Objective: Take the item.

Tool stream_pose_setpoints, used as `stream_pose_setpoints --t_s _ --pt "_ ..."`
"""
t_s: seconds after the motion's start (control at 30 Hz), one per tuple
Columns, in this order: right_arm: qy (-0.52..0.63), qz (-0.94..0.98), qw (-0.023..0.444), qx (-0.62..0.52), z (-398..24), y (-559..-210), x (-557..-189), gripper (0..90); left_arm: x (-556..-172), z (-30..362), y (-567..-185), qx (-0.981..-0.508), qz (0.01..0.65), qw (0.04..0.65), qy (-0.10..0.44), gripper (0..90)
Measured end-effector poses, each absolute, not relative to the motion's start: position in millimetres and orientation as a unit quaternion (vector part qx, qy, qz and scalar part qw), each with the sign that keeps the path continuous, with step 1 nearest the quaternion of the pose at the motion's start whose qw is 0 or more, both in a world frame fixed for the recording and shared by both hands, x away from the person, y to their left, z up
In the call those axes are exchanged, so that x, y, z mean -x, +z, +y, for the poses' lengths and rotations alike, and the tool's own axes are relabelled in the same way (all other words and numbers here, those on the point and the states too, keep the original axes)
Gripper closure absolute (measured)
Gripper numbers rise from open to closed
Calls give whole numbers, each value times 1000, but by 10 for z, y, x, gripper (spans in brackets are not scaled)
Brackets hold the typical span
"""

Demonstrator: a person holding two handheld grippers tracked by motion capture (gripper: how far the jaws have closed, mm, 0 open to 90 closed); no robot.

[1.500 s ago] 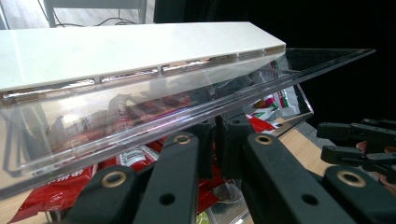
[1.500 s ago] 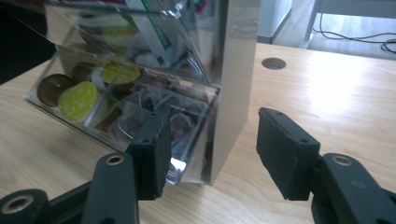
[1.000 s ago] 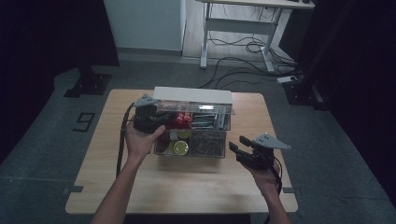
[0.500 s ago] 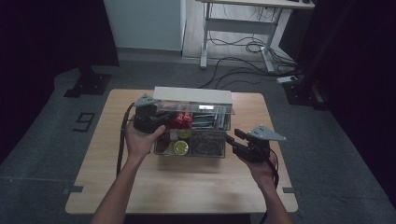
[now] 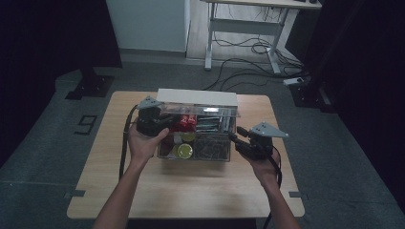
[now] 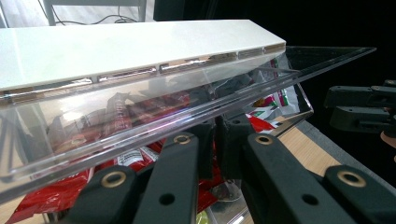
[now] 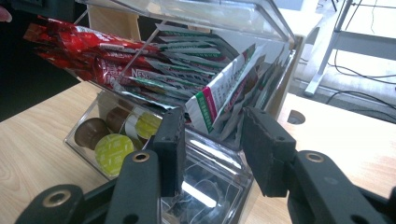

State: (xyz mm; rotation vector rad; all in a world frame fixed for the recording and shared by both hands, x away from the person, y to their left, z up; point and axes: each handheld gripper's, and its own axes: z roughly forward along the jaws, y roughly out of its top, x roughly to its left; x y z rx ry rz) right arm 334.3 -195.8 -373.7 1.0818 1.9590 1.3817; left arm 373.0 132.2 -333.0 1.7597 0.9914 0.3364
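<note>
Wooden worktop (image 5: 143,191) carries a clear organiser box (image 5: 198,138) toward its far edge in the high view. Left gripper view: the left hand-held gripper (image 6: 215,135) pinches the box's raised lid (image 6: 140,112). Right gripper view: the right hand-held gripper (image 7: 211,144) gapes wide before sachets (image 7: 219,93), holding nothing.

Light wooden table (image 5: 191,191), rounded corners; the right gripper view shows a round hole (image 7: 294,116) cut in its top. Grey floor (image 5: 57,157) all round. Figure "9" (image 5: 86,125) marked on the floor left of the table; short tape marks (image 5: 74,193) by the near corners. Beyond the table: white panel (image 5: 145,24), white desk frame (image 5: 248,28), loose dark cables (image 5: 248,47) under it, power strip (image 5: 297,81) to the right. Black curtain (image 5: 47,38) on the left, flat black stand base (image 5: 90,86) at its foot.
</note>
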Motion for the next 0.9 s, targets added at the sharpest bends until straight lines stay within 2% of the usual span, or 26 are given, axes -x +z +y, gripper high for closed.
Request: stream_pose_setpoints --t_s 0.9 --pt "502 725 256 -397 -1818 -3700 -3544 590 -3726 1346 -3340 -732 416 521 142 857"
